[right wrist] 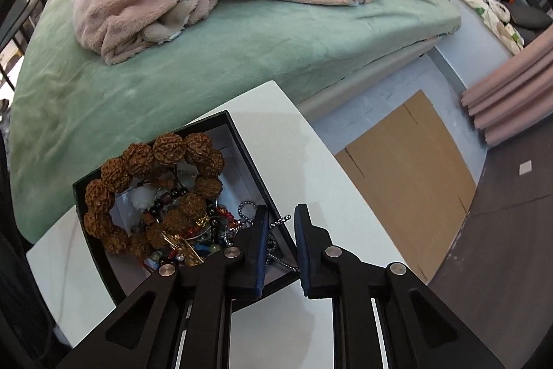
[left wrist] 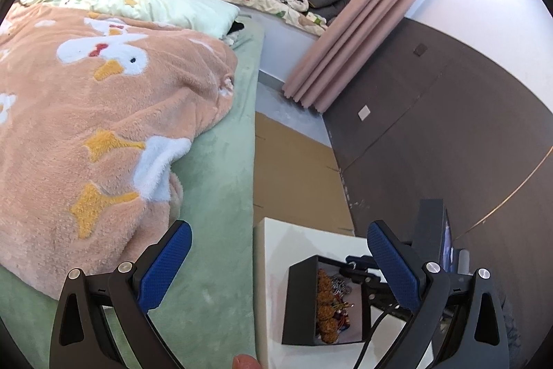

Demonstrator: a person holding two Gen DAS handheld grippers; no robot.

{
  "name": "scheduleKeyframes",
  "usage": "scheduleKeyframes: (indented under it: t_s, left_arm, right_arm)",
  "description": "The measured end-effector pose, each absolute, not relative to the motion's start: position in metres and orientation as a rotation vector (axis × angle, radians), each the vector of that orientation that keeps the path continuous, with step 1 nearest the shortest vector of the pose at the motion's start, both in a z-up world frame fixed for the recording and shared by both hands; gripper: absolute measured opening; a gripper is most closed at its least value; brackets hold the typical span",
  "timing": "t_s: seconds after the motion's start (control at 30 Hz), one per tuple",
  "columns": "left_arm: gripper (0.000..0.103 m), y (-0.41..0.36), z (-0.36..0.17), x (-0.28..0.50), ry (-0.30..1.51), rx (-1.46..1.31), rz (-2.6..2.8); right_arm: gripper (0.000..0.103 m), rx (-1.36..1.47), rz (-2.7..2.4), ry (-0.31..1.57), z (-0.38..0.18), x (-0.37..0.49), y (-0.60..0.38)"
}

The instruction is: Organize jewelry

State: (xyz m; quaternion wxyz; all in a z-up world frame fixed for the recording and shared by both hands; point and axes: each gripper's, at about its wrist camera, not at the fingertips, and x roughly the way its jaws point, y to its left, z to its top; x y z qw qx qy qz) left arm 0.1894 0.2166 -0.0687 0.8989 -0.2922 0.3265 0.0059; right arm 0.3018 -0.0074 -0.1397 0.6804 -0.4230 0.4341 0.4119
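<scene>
Right gripper (right wrist: 280, 242), jaws narrowed astride the black box (right wrist: 242, 140) wall at lower centre, has a silver chain (right wrist: 247, 208) between them; slippery, limp, best pinched mid-strand. Left gripper (left wrist: 276, 268) hovers wide.

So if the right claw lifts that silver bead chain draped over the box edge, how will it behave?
The silver chain looks like fine linked beads, so probably limp: it should sag and trail from the right claw. It runs into the jewelry heap in the black box, so it may snag the other beads. Its shiny metal could slip between pads.
</scene>
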Motion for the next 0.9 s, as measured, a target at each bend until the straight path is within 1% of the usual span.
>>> scheduleKeyframes:
  t_s: [0.13,0.33,0.4,0.67,0.73,0.8,0.87,0.9]
  left_arm:
    - [0.101,0.212,-0.069,0.189,0.692,-0.579,-0.001]
    - [0.101,0.209,-0.068,0.187,0.689,-0.573,-0.015]
    - [0.101,0.209,-0.068,0.187,0.689,-0.574,-0.017]
    - [0.101,0.212,-0.065,0.183,0.676,-0.587,-0.025]
    - [0.101,0.212,-0.065,0.182,0.676,-0.587,-0.025]
    - [0.101,0.212,-0.065,0.181,0.672,-0.587,-0.026]
    - [0.101,0.213,-0.064,0.18,0.67,-0.584,-0.026]
    - [0.101,0.213,-0.063,0.18,0.669,-0.583,-0.027]
  right_arm:
    - [0.013,-0.919,0.927,0.963,-0.132,0.298,-0.014]
    - [0.003,-0.874,0.948,0.943,-0.112,0.293,-0.019]
    - [0.002,-0.861,0.958,0.94,-0.106,0.291,-0.02]
    - [0.001,-0.821,0.934,0.898,-0.083,0.284,-0.024]
    - [0.002,-0.818,0.88,0.928,-0.084,0.287,-0.022]
    - [0.003,-0.83,0.855,0.999,-0.095,0.292,-0.017]
    - [0.034,-0.885,0.836,0.983,-0.102,0.289,-0.014]
    - [0.064,-0.909,0.828,0.955,-0.103,0.287,-0.013]
